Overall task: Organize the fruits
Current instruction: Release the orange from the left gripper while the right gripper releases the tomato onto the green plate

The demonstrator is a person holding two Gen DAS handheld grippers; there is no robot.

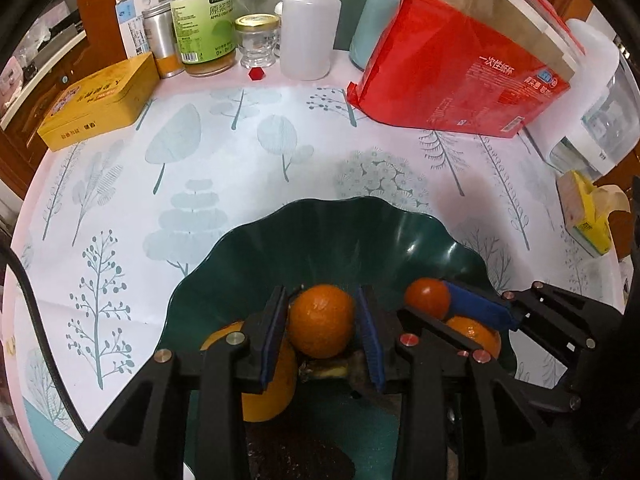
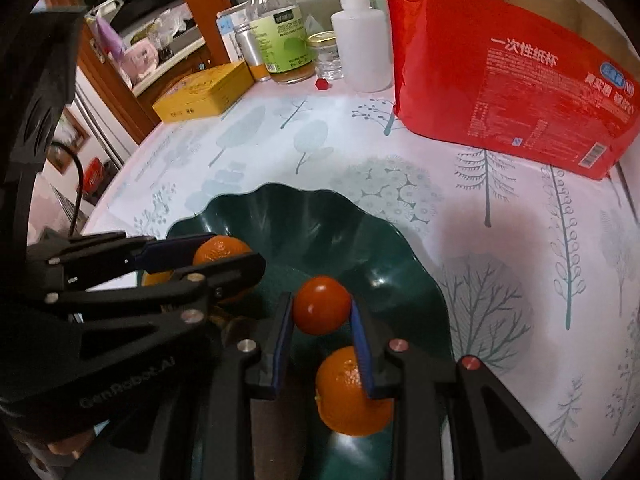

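Fruit over green bowl (image 1: 320, 240) on tree-patterned surface (image 1: 120, 200), left hand-held gripper (image 1: 322, 334) closed on orange (image 1: 322, 322), right hand-held gripper (image 2: 322, 316) clamped around tomato (image 2: 322, 310), second orange (image 2: 348, 396) lay beneath.

Tree-print table (image 1: 120, 200), green bowl (image 1: 320, 224)

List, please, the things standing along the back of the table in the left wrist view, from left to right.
Yellow tin → metal can → vinegar bottle → small glass jar → white squeeze bottle → red package.
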